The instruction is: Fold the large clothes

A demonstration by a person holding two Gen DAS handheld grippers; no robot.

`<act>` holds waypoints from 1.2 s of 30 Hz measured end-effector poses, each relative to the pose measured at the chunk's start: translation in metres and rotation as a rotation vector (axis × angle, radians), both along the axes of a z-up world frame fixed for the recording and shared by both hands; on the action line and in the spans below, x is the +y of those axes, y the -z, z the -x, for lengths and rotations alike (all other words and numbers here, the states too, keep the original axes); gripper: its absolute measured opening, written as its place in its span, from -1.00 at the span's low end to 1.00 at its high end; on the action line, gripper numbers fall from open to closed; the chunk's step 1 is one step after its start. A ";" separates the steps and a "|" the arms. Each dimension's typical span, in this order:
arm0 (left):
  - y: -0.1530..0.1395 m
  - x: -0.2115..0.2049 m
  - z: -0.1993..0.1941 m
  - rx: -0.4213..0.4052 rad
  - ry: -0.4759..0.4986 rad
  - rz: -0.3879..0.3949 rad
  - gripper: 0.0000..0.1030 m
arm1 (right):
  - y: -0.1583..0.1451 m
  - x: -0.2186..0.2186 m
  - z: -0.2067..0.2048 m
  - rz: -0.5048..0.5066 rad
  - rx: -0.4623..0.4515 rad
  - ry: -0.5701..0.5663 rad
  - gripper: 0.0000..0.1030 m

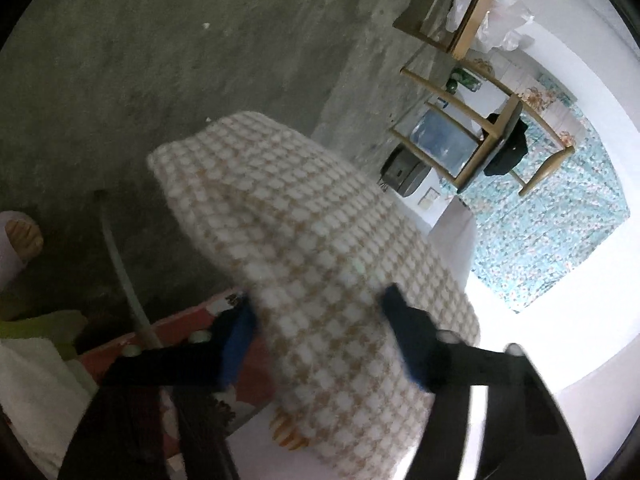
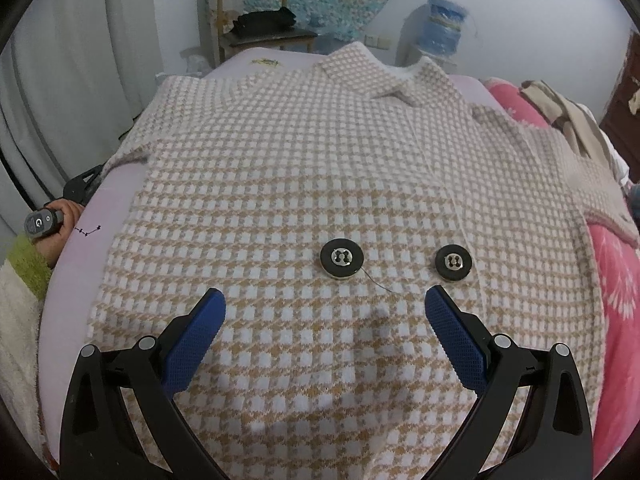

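A large tan-and-white houndstooth jacket lies spread face up on a lilac bed, collar at the far end, two black buttons near me. My right gripper is open and empty, hovering just above the jacket's lower front. In the left wrist view my left gripper has its blue pads on either side of a hanging part of the jacket, probably a sleeve. The jaws stand fairly wide, the frame is blurred, and I cannot tell whether they pinch the cloth.
A pink floral blanket and folded beige clothes lie along the bed's right side. A wooden chair with dark cloth, a blue water bottle and a teal curtain stand behind the bed. The person's left hand is at the bed's left edge.
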State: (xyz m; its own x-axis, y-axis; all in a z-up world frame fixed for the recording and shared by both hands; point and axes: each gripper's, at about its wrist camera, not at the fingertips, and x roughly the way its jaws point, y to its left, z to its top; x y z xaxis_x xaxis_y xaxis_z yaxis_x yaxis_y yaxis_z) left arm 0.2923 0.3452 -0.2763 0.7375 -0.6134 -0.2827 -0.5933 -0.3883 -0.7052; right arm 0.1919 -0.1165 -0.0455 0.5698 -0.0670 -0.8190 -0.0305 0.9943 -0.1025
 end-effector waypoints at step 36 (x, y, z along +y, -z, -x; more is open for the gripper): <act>-0.323 -0.362 0.037 -0.782 0.928 -1.473 0.31 | -0.011 -0.112 0.050 -0.072 -0.050 0.243 0.85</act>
